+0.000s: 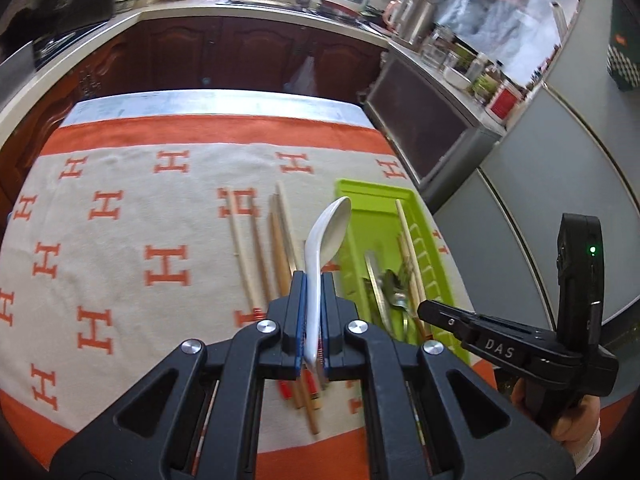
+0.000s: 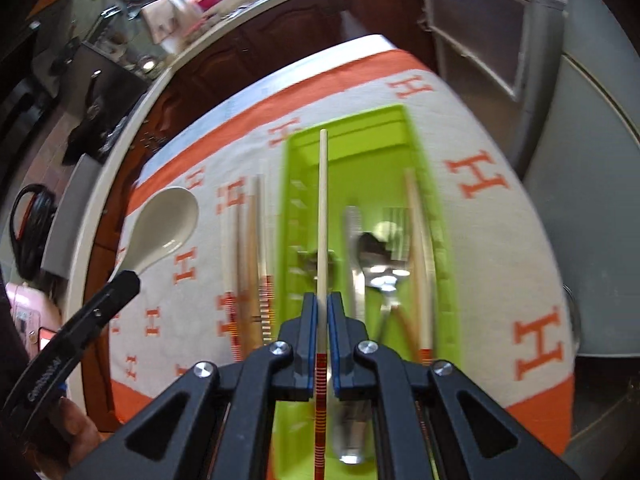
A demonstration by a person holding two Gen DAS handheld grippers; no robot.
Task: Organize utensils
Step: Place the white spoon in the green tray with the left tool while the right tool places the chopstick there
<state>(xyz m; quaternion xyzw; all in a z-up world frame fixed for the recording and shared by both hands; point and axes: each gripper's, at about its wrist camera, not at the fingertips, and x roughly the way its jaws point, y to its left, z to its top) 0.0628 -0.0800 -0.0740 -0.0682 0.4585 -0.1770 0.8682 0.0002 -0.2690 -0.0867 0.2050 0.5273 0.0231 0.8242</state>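
Note:
My left gripper is shut on the handle of a white ceramic spoon, whose bowl points away, held above the cloth. The same spoon and left gripper show at the left of the right wrist view. My right gripper is shut on a pale chopstick with a red-striped end, held lengthwise over the lime green tray. The tray holds a metal spoon, a fork, a knife and a chopstick. Several chopsticks lie on the cloth left of the tray.
An orange and cream cloth with H letters covers the table. Dark wood cabinets and a cluttered counter stand behind. A grey appliance is at the right, close to the table edge. A hand holds the left gripper.

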